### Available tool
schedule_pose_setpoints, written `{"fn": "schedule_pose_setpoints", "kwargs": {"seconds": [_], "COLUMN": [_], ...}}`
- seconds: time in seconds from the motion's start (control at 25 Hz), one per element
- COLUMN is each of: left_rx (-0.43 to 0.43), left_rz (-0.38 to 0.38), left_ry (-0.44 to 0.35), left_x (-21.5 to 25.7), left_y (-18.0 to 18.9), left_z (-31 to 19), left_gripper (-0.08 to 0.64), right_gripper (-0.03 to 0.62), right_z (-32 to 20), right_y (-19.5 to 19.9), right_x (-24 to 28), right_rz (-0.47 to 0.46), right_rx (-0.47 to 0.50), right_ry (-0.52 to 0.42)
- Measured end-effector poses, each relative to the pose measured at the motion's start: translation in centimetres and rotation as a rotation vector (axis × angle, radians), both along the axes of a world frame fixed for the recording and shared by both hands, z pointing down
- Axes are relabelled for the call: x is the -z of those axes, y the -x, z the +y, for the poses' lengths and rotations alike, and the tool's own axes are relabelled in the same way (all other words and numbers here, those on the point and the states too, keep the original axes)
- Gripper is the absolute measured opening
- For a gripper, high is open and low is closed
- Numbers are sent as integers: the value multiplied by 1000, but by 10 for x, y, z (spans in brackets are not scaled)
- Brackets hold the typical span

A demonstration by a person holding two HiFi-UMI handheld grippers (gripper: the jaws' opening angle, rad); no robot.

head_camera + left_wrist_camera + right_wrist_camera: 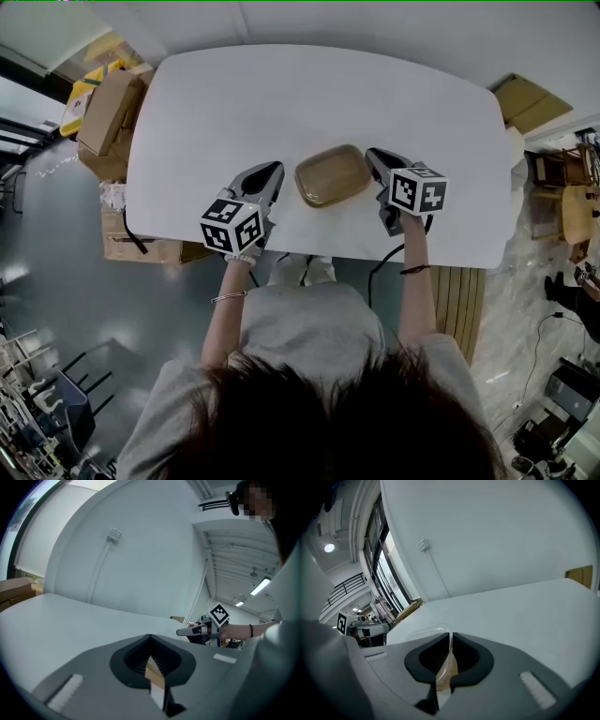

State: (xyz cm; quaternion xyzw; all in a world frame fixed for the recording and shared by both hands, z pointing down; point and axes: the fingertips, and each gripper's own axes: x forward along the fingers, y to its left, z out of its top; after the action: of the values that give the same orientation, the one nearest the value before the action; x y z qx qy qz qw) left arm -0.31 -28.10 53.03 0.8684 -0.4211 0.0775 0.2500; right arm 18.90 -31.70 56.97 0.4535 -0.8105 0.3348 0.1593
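Though amid boxes (108, 112), table (309, 94) under tray (332, 174)

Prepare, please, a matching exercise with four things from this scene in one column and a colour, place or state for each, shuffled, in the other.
Things:
1. tray
2. table
3. cardboard boxes
4. right gripper

Descriptions:
A. white, broad and flat
B. tongs shut on a thin rim
C. off the tabletop, beside its edge
D. tan and shallow, in the middle of the tabletop

Pairs: 1-D, 2-A, 3-C, 4-B.
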Motion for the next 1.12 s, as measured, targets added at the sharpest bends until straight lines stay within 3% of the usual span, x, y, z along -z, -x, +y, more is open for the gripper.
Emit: {"fn": "schedule_pose_setpoints", "kwargs": {"seconds": [1.12], "left_rx": [-23], "left_rz": [36], "left_ry": [-128], "left_x": [55], "left_y": [-7], "left_z": [4], "left_gripper": [-9], "right_gripper": [32], "right_z": [28], "right_y": [-21], "right_x": [68], "right_rz": [-77], "right_rx": [-74], "right_ry": [-140]}}
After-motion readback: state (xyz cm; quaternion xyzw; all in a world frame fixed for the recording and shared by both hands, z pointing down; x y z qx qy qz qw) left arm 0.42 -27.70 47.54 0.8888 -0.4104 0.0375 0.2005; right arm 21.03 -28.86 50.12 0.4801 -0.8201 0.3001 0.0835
